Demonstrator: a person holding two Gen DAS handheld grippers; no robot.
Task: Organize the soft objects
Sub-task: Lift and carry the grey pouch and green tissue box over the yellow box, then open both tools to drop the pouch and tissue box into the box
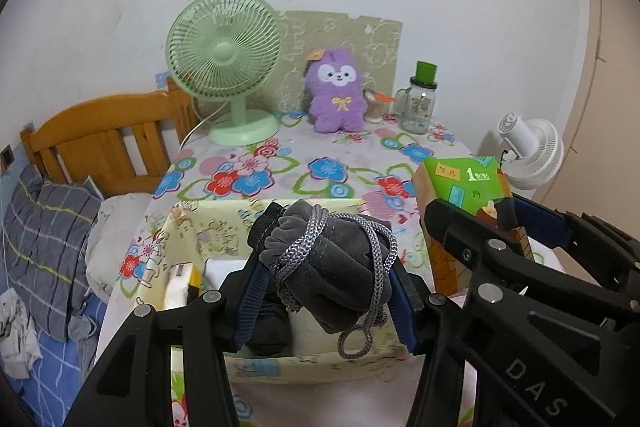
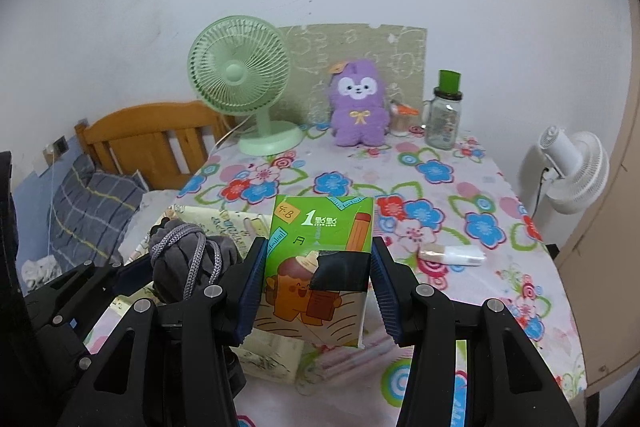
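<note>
A grey drawstring pouch (image 1: 332, 263) is clamped between the blue pads of the left gripper (image 1: 326, 291), held above the pale yellow fabric box (image 1: 192, 231) at the near left of the flowered table (image 1: 320, 163). A green tissue pack (image 2: 320, 259) is pinched between the pads of the right gripper (image 2: 318, 285), just right of the pouch. A purple plush toy (image 2: 360, 103) is seen at the far edge, between a green fan (image 2: 240, 75) and a glass jar (image 2: 444, 115)
</note>
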